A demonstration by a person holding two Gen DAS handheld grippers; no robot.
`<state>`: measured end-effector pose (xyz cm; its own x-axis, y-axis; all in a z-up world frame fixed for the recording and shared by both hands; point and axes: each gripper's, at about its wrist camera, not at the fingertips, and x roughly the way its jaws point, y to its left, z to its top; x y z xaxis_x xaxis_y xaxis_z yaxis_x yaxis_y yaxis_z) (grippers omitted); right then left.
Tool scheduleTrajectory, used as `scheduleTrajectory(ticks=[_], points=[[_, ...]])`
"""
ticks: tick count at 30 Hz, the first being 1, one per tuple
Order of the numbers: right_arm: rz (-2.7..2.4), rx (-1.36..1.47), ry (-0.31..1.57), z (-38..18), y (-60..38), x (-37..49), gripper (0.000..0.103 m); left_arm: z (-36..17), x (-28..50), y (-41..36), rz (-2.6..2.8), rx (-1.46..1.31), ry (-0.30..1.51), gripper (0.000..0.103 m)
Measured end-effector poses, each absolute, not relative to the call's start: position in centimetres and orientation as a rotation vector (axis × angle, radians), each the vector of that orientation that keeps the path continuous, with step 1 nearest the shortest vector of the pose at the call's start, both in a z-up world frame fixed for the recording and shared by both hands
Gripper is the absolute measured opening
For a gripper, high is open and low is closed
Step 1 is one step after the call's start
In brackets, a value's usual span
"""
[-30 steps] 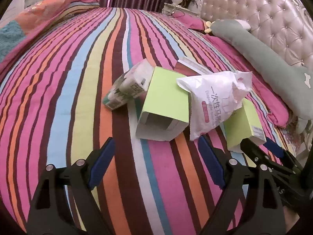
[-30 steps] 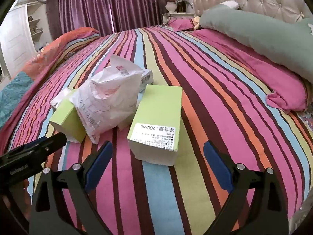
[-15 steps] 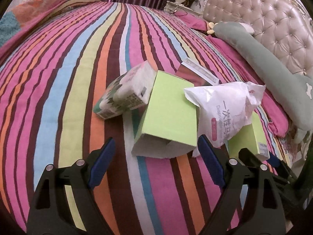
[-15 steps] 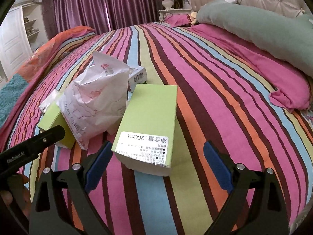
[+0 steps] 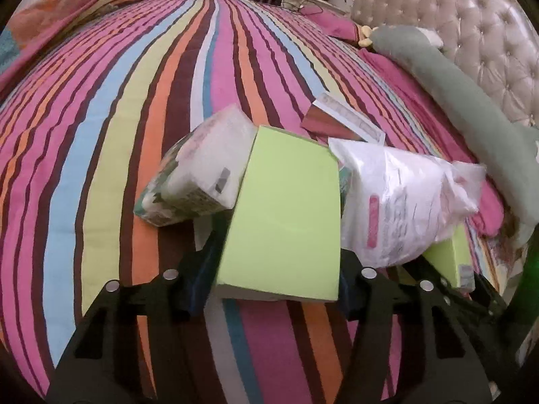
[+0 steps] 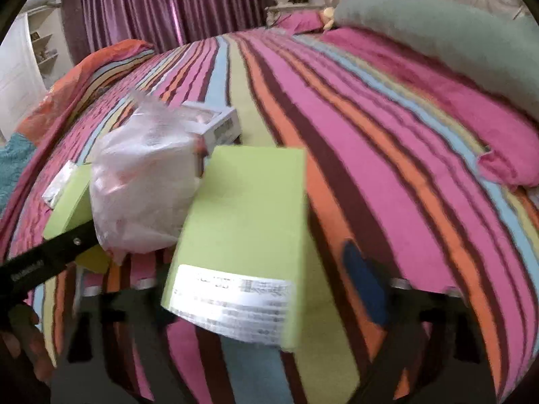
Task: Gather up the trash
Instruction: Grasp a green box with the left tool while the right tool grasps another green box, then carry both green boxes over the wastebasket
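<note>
Trash lies in a heap on the striped bedspread (image 5: 101,134). In the left wrist view, a lime-green box (image 5: 283,229) sits between the closing jaws of my left gripper (image 5: 273,282), and both blue pads touch its sides. A second lime-green box with a printed label (image 6: 246,222) lies between the closing jaws of my right gripper (image 6: 256,286). Its right pad (image 6: 363,286) still stands apart from the box, and this view is blurred. A crumpled white plastic bag (image 5: 404,202) (image 6: 145,181) rests between the two boxes. A tissue pack (image 5: 198,171) leans on the left box.
A small white and maroon box (image 5: 343,124) (image 6: 215,124) lies behind the heap. A long grey-green pillow (image 5: 471,101) and a tufted headboard (image 5: 488,33) run along the right. Purple curtains (image 6: 151,6) hang at the far end. A hand (image 6: 20,336) holds the left gripper.
Both grippers have moved forward and down over the two green boxes. Their jaws have narrowed from wide open. The left pads now touch their box.
</note>
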<state>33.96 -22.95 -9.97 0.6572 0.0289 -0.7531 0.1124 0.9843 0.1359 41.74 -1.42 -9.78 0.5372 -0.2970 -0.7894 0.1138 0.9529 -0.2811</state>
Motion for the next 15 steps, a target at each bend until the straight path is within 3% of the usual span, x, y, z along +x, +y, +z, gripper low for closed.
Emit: scheduleTrajectory(ticks=[3, 15], points=[[-0.022, 0.184, 0.860, -9.8, -23.0, 33.7, 0.047, -9.8, 41.1, -1.2, -0.248, -0.220, 0.974, 0.056], [0.027, 0.228, 0.853, -8.8, -23.7, 28.5, 0.047, -9.3, 34.1, 0.6, -0.238, -0.255, 0.966, 0.056]])
